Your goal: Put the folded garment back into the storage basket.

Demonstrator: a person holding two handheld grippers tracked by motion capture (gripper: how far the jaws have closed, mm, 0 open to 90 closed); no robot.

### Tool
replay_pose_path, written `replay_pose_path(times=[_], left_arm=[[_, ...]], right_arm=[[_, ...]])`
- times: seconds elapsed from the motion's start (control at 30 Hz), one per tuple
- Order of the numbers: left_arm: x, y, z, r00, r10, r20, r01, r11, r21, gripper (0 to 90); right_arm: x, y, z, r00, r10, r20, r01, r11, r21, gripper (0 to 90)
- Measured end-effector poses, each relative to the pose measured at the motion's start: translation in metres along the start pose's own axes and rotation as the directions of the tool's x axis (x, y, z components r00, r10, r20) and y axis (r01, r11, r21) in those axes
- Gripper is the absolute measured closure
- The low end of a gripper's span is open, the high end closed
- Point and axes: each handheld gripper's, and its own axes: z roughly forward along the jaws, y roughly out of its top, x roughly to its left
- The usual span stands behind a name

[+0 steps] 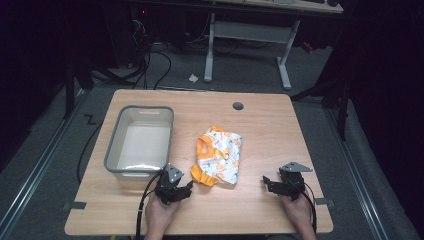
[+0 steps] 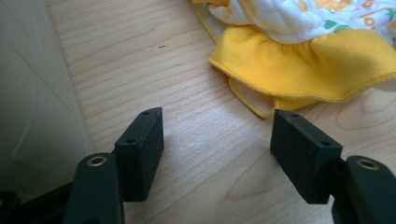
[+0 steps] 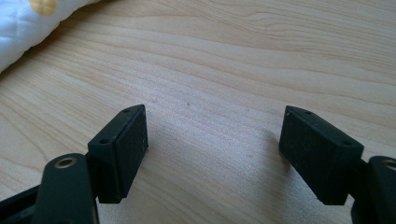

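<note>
**Two spread tools flank a folded garment**

Along the bottom edge of the high view, the left tool [image 1: 181,190] and the right tool [image 1: 270,184] rest low on the counter [image 1: 260,130], each held in a hand. Both have their jaws spread with nothing between them; bare wood shows in the gap in each gripper view.

Just above them, mid-frame, lies the garment [image 1: 218,155], a small folded piece of white printed cloth with orange trim. Its yellow ruffled hem [image 2: 303,60] sits right ahead of the left tool. It looks light, soft and floppy, likely to sag and unfold when lifted; pinching the bunched hem or a folded edge seems safest.

To the garment's left stands a grey bin [image 1: 140,142], unfilled. No readable writing shows anywhere.
</note>
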Motion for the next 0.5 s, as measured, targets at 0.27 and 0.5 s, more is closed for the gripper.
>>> replay_pose_path(times=[0.27, 0.5], left_arm=[[0.0002, -0.0002, -0.0002, 1.0000, -0.002, 0.000, 0.002, 1.0000, 0.000, 35.2], [-0.0020, 0.0003, 0.0004, 0.9999, 0.013, -0.010, -0.012, 0.9999, 0.006, 34.4]], right_arm=[[0.0000, 0.0000, 0.0000, 1.0000, 0.000, 0.000, 0.000, 1.000, 0.000, 24.0], [0.0000, 0.0001, 0.0000, 1.0000, 0.000, 0.000, 0.000, 1.000, 0.000, 24.0]])
